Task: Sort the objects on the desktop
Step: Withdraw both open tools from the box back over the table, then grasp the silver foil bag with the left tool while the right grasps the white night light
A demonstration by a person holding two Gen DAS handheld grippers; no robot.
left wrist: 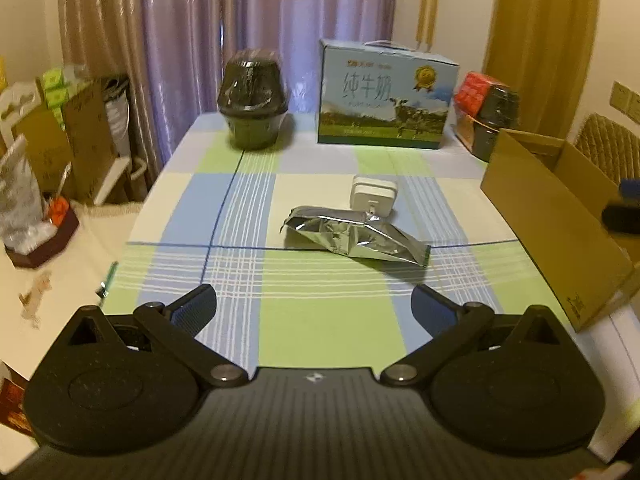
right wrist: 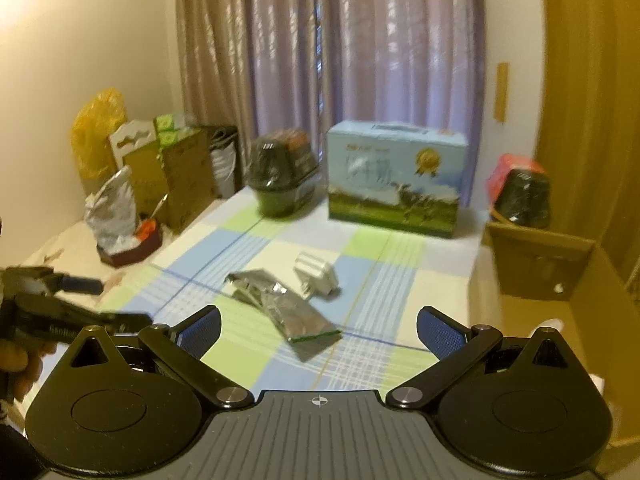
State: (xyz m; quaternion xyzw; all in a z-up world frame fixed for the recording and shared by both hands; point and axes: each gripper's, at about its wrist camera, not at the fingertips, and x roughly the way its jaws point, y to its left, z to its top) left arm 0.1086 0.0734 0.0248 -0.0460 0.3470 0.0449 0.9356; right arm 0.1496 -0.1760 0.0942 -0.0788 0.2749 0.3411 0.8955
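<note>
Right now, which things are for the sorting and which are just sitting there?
For the job: foil pouch, white charger, open cardboard box, both grippers, left and right, open.
Just lying about: milk carton, dark bowls, curtain.

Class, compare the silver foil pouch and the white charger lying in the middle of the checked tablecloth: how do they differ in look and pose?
The silver foil pouch is crinkled, shiny and soft-looking; the white charger is a smooth, matt, rigid block. The pouch lies flat and stretched out across the cloth, while the charger sits compact and taller. The pouch lies nearer the cameras, the charger just behind it. Both rest on the tablecloth, close together, and neither is held.
</note>
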